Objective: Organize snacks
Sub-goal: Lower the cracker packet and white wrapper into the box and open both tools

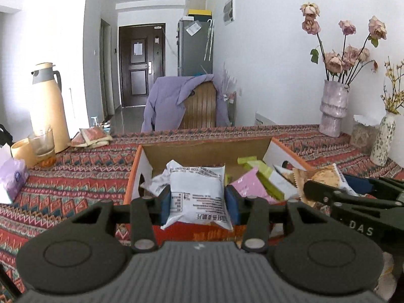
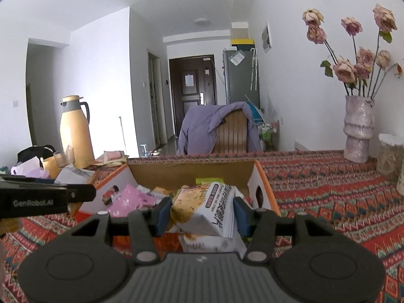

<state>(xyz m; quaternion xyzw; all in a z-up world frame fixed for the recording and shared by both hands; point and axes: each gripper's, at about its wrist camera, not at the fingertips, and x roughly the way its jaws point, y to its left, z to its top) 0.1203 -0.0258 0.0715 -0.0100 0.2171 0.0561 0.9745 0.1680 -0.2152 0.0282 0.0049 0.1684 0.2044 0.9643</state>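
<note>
1. Cardboard snack box [image 1: 204, 151], with orange-edged white flaps, stands open on the patterned table [image 1: 75, 176] at centre frame in both views; loose packets fill it, among them a pink packet [image 1: 246, 185] and a green packet [image 1: 255, 164].
2. Left hand-held gripper [image 1: 197, 202], lower centre of the left wrist view, pinches a white snack packet [image 1: 198, 192] between its blue pads; the packet hangs above the box's near wall.
3. Right hand-held gripper [image 2: 200, 217], lower centre of the right wrist view, pinches a brown-and-white snack packet [image 2: 209, 207], crumpled and tilted, also over the box's near edge.
4. Each gripper shows at the edge of the other's view, so the two work side by side.
5. Background items: a cream thermos jug [image 1: 48, 106] at left, a vase of dried roses [image 1: 333, 106] at right.
6. Judged step: both packets are being lifted out for sorting.
7. Next move likely calls for carrying each packet clear of the flaps to a bare patch of table, keeping the pinch firm, since crinkled film may slip.
</note>
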